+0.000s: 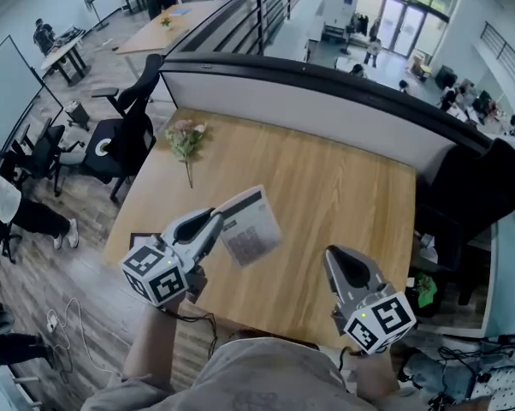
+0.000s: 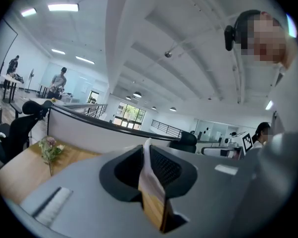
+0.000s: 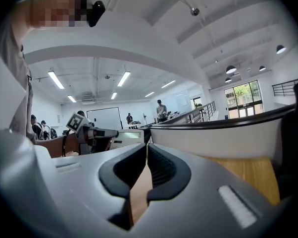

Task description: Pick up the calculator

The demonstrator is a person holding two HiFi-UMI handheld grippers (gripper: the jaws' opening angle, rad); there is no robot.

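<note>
The calculator [image 1: 251, 226], grey-white with a dark key block and a display strip, hangs in the air above the wooden table [image 1: 343, 178]. My left gripper [image 1: 216, 220] is shut on its left edge. In the left gripper view the calculator [image 2: 150, 177] shows edge-on as a thin pale slab pinched between the dark pads. My right gripper [image 1: 337, 256] hovers to the right of it over the table's near side, shut with nothing in it. In the right gripper view the jaws [image 3: 146, 150] meet, and the held calculator [image 3: 129, 138] shows at the left.
A small bunch of dried flowers [image 1: 186, 139] lies on the table's far left corner. A low partition wall [image 1: 326, 101] runs behind the table. Black office chairs [image 1: 125, 127] stand to the left, a dark chair [image 1: 476, 187] to the right.
</note>
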